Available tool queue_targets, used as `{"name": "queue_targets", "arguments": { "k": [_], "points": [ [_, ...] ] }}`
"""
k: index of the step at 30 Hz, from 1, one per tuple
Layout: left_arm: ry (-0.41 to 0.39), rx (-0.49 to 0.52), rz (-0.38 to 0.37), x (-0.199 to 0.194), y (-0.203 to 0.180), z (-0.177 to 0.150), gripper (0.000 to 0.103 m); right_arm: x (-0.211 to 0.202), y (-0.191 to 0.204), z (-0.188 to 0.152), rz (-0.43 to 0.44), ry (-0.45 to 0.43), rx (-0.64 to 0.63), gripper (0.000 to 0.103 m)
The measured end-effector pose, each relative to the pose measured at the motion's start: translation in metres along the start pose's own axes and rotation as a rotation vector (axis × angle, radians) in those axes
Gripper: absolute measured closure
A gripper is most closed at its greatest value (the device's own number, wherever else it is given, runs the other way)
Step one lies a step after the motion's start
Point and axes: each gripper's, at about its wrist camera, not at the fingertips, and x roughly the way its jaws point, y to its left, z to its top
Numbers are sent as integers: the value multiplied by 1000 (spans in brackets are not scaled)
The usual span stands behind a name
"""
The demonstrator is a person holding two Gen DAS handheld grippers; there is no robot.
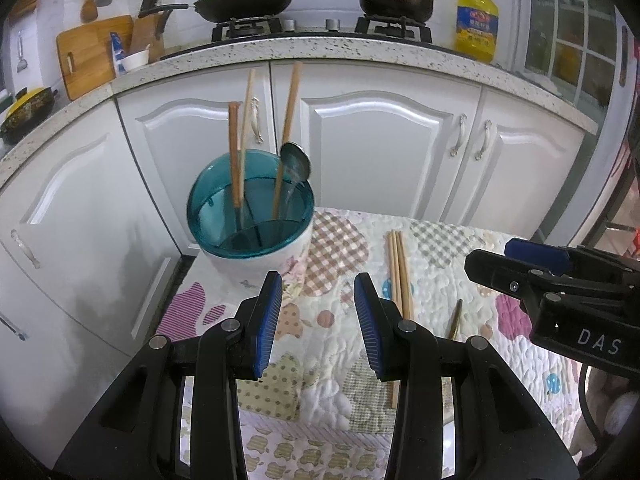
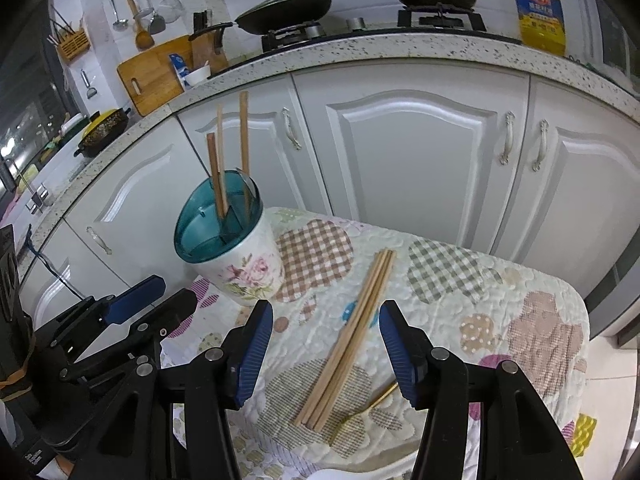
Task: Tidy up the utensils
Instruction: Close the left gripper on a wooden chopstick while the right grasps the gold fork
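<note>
The quilted table cover [image 2: 500, 292] spreads beneath both claws, with white kitchen cabinets beyond it. Ahead and to the left of the right gripper [image 2: 326, 354] stands the utensil holder [image 2: 240, 264], a floral cup with a teal divided insert; it already carries several upright chopsticks [image 2: 219, 176] and a metal spoon [image 1: 297, 162] leaning at its far rim. From the left gripper [image 1: 316, 326] the holder sits just ahead and slightly left.

The loose chopsticks [image 2: 348, 340] lie bundled flat on the cover, directly between and ahead of the right gripper's fingers. Their long axis runs nearly along that claw's forward line, near ends close under the jaws, far ends tilting slightly rightward toward the cabinets. From the left gripper they lie to the right, partly behind its right finger. The right gripper therefore looks the nearer and better aligned; because the sticks run roughly lengthwise between its pads, closing across the bundle should be possible with little rotation.

A slim gold-coloured utensil handle [image 2: 378, 398] lies just right of the bundle, near the right gripper's right finger; which utensil it is cannot be told.

Both claws are spread wide and hold nothing.
</note>
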Motion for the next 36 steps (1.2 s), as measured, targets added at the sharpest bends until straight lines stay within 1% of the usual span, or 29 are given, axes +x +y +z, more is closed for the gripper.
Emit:
{"name": "queue_targets", "arguments": {
  "k": [8,11,15,22,26,28,29,31,36],
  "points": [
    [21,12,-11,7,-9,-4,66,1,-13,-6,-10,12,27,49],
    [36,11,-27,12,-11,-6,66,3,-19,-9,-13,21,34,49],
    [73,-3,-78,21,-11,-9,66,7,-28,-14,-19,37,48,49],
    [160,-36,-183,44,-11,-17,67,23,-61,-33,-45,100,110,49],
    [205,-37,-231,61,-17,-24,67,39,-84,-49,-39,161,159,49],
    [239,-36,-252,72,-20,-28,67,47,-92,-55,-30,185,178,49],
    [255,-36,-258,77,-21,-29,67,51,-94,-57,-22,194,186,50],
    [281,-37,-274,88,-24,-33,67,58,-99,-62,-2,210,205,58],
    [327,-42,-288,113,-31,-35,72,78,-105,-65,43,244,235,61]
  ]
}}
